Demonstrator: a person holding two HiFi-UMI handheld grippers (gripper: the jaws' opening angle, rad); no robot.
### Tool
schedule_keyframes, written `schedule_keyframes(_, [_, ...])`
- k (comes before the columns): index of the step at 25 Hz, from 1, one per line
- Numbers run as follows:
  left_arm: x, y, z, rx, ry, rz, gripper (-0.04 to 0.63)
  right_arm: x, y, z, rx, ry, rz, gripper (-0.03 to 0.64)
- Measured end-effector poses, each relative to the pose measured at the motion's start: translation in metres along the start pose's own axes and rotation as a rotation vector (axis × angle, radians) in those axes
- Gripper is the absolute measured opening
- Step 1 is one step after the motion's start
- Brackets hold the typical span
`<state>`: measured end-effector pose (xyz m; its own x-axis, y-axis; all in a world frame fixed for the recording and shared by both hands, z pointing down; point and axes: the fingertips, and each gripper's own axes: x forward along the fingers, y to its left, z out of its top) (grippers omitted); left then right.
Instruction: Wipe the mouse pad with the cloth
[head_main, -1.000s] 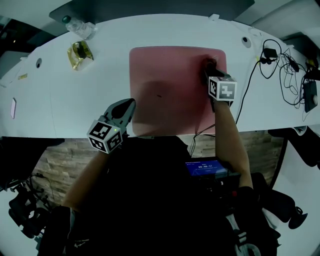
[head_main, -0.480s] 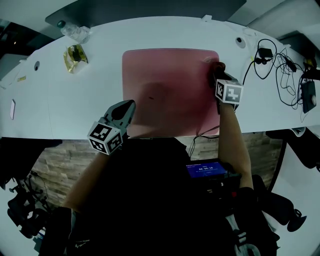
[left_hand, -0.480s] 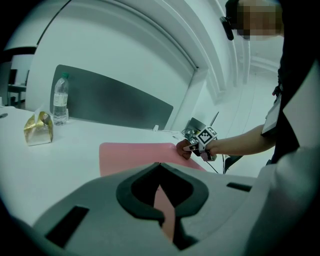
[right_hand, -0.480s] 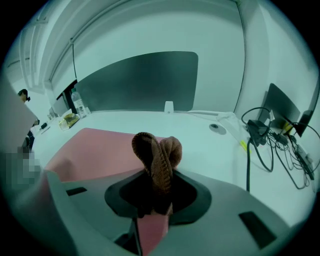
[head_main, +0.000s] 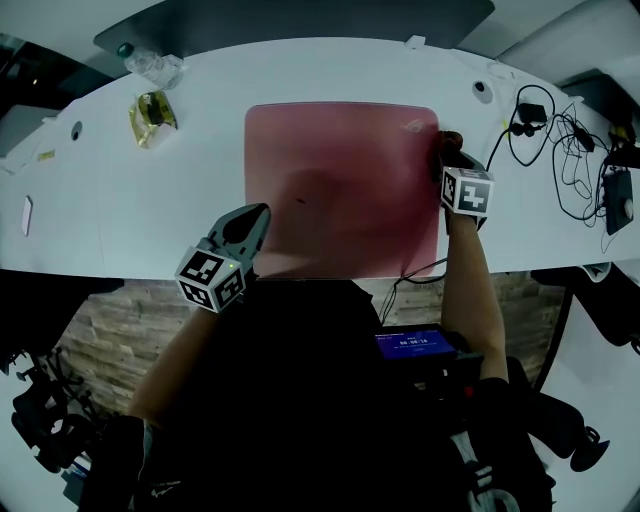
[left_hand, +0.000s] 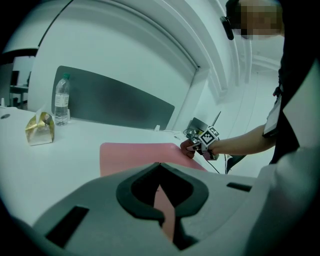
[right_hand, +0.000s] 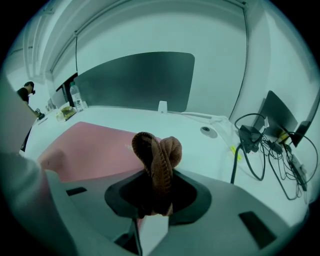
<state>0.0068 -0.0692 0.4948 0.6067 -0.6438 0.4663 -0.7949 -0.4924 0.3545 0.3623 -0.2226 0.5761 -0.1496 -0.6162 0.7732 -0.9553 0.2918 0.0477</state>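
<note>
Cloth (right_hand: 156, 155), brown and ribbed, bunched in right hand-held gripper (right_hand: 154, 200)

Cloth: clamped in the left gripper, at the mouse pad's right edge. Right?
Wrong gripper. The cloth is clamped in the right gripper, as the right gripper view shows. The left gripper has its jaws together with nothing between them. The rest holds: the cloth is at the mouse pad's right edge.

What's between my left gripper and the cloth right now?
Only bare mouse pad, with one small dark speck, lies between the left gripper and the cloth; the head view shows it.
</note>
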Motion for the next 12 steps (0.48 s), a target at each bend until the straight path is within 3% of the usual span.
schedule_keyframes(12, [-0.004,-0.002,-0.003,-0.011,-0.008,0.015,0.008,-0.002,-0.021,0.011,-0.026,-0.021,-0.044,0.118])
